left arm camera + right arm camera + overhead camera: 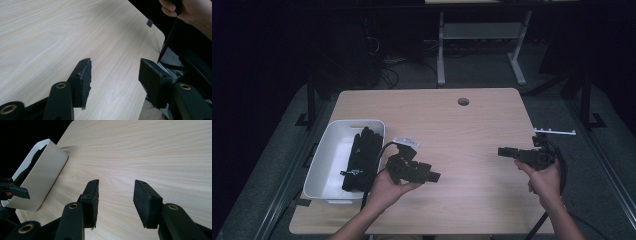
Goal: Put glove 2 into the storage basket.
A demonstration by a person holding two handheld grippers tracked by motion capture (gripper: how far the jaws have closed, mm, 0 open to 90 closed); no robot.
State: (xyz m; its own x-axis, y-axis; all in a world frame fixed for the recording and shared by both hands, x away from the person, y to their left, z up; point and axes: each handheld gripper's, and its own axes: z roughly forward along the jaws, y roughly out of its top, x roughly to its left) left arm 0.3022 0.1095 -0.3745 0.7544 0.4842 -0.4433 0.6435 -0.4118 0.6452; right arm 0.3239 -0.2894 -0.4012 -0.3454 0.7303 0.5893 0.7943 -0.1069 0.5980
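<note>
I judge the work nearly done: the black fabric gloves (362,159) lie in the white plastic bin (323,159) at lower left, and my left gripper (432,176) and right gripper (504,151) hang spread and empty over the pale wooden tabletop (472,130).

Light wooden table (472,125) with a round cable hole (463,101), white bin (326,150) near its left edge

A white bin (324,155) holds black gloves (362,157) on the pale wood-grain table (472,130).

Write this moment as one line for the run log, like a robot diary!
left tool: open, holds nothing | right tool: open, holds nothing | black glove: lying in white bin | table: bare wood between the tools
</note>
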